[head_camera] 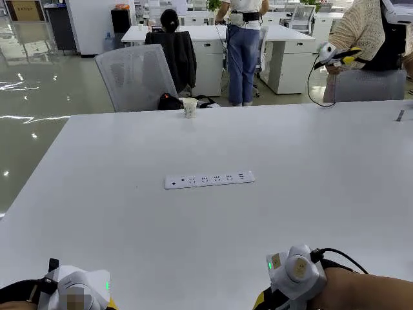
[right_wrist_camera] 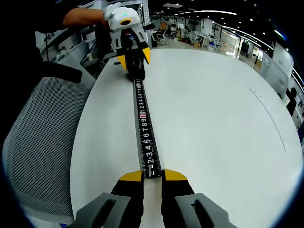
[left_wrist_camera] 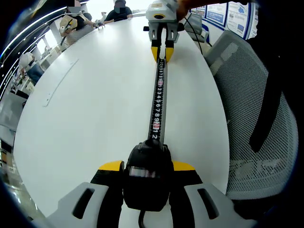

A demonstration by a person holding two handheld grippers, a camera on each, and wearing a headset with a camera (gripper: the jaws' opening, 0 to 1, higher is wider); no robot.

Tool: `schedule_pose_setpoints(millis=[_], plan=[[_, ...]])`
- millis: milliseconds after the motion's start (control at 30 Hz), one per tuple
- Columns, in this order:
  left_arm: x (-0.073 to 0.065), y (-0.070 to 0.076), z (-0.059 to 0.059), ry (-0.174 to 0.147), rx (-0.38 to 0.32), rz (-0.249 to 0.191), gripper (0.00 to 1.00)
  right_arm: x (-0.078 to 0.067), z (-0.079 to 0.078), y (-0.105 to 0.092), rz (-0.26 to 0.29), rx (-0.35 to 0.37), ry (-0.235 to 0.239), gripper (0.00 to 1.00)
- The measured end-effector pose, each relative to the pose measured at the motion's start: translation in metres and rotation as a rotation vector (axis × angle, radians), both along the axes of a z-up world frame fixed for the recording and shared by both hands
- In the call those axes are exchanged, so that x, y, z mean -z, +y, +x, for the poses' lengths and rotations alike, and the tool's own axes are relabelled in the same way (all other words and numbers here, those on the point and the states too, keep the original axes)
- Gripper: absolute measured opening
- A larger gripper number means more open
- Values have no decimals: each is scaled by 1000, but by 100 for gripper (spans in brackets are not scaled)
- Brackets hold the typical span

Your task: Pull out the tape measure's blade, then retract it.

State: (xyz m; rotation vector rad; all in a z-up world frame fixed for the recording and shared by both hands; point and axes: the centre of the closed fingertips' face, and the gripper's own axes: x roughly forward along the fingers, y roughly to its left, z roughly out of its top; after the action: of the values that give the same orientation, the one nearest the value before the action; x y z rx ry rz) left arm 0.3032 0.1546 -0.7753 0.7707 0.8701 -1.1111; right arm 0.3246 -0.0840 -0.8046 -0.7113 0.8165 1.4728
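In the left gripper view, the left gripper [left_wrist_camera: 147,166] has its yellow-tipped jaws clamped on either side of a black plastic tape measure case [left_wrist_camera: 147,183], which sits upright between them with its mouth facing forward. From that mouth a dark metal blade [left_wrist_camera: 159,102] with pale numerals runs straight ahead, low over the white table [left_wrist_camera: 95,118], to the right gripper [left_wrist_camera: 162,50] at the far end. A grey mesh chair [left_wrist_camera: 247,118] stands off to this gripper's right, beyond the table edge.

In the right gripper view, the right gripper's jaws are pinched together on the blade's free end, just in front of the camera. The numerals climb away from it toward the case held by the other gripper. The two grippers face each other, which appears to keep the blade straight and unbuckled.

In the head view, both grippers sit at the near edge of the table, well apart. A white power strip [head_camera: 209,179] lies well ahead of them, clear of the work. The pull-out looks essentially done. Retraction would call for bringing the tip back toward the case under control.
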Motion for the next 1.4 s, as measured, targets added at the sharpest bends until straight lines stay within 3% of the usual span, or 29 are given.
schedule_pose_setpoints(millis=[700, 1200, 1400], plan=[[3, 0, 1, 2, -7, -6, 31, 1, -1, -9, -8, 12, 2, 10], [2, -1, 3, 1, -26, -23, 32, 2, 2, -8, -43, -9, -30, 12], [2, -2, 4, 12, -17, 13, 33, 2, 1, -7, -55, -32, -45, 12]])
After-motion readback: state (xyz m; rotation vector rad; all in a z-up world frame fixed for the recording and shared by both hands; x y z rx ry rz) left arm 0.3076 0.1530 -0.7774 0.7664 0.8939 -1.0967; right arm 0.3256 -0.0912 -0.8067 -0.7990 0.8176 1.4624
